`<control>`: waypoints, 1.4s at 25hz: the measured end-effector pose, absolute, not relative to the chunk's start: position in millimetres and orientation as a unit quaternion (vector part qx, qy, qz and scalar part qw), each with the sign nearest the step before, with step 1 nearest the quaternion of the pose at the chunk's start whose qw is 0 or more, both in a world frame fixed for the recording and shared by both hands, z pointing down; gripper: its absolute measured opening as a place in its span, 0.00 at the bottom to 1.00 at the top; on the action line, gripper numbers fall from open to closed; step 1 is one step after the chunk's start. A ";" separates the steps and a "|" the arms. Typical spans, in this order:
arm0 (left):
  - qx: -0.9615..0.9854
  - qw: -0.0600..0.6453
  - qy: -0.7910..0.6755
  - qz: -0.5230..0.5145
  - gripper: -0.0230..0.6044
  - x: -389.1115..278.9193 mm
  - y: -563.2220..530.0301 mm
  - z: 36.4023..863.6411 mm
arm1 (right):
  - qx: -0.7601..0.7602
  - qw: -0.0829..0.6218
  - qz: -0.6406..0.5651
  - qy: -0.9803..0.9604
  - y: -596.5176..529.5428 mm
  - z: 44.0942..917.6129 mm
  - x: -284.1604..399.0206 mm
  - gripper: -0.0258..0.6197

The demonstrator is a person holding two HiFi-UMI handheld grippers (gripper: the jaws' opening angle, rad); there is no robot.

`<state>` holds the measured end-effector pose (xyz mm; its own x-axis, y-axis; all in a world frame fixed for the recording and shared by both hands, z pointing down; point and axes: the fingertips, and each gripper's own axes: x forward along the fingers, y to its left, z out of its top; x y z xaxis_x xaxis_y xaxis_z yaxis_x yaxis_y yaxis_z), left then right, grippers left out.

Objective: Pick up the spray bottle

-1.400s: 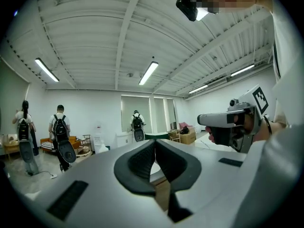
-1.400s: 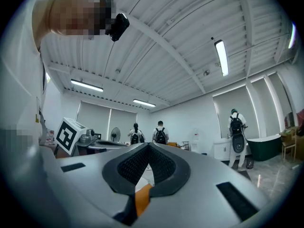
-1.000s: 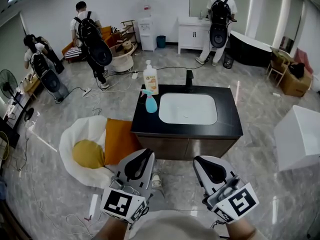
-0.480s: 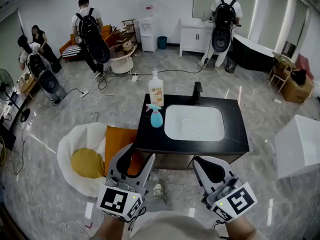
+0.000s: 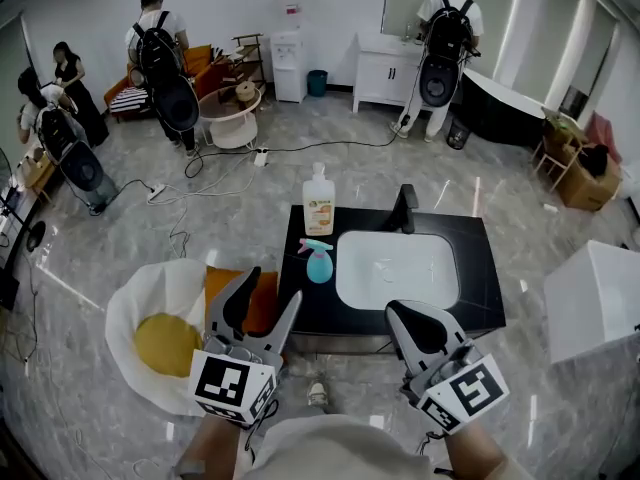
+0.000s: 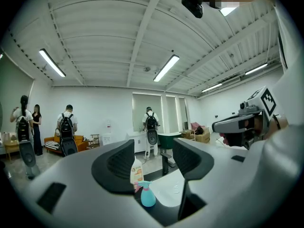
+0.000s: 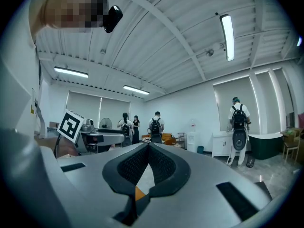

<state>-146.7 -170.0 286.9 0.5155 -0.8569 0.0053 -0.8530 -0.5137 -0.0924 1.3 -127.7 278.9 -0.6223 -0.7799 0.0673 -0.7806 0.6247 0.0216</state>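
Note:
The spray bottle (image 5: 318,262), light blue with a pink trigger head, stands upright at the left edge of the black counter (image 5: 482,280), beside the white sink (image 5: 397,268). In the left gripper view the spray bottle (image 6: 147,196) shows low between the two jaws, some way ahead. My left gripper (image 5: 268,290) is short of the counter's near left corner; its jaws are opening, with nothing touching them. My right gripper (image 5: 401,314) hovers before the counter's front edge, jaws shut and empty. From the right gripper view the right gripper (image 7: 148,149) points level across the room.
A tall white soap bottle (image 5: 319,201) stands just behind the spray bottle. A black faucet (image 5: 405,208) rises at the sink's back. A white beanbag (image 5: 130,298) with yellow and orange cushions lies left of the counter. A white box (image 5: 592,288) is at right. Several people stand farther off.
Both grippers have moved forward and the counter sits closer below them. The left gripper's jaws have gone from shut to wide apart. The right gripper stays shut.

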 end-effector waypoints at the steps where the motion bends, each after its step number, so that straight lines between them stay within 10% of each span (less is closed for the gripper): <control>1: -0.872 0.037 0.488 -0.028 0.43 -148.0 -180.7 290.8 | 0.439 0.035 0.008 -0.898 -138.3 280.7 -0.1 0.08; 35: -0.837 -0.126 0.503 -0.173 0.43 -72.4 -346.8 556.5 | 0.431 0.126 0.159 -0.880 -320.6 450.5 56.7 0.08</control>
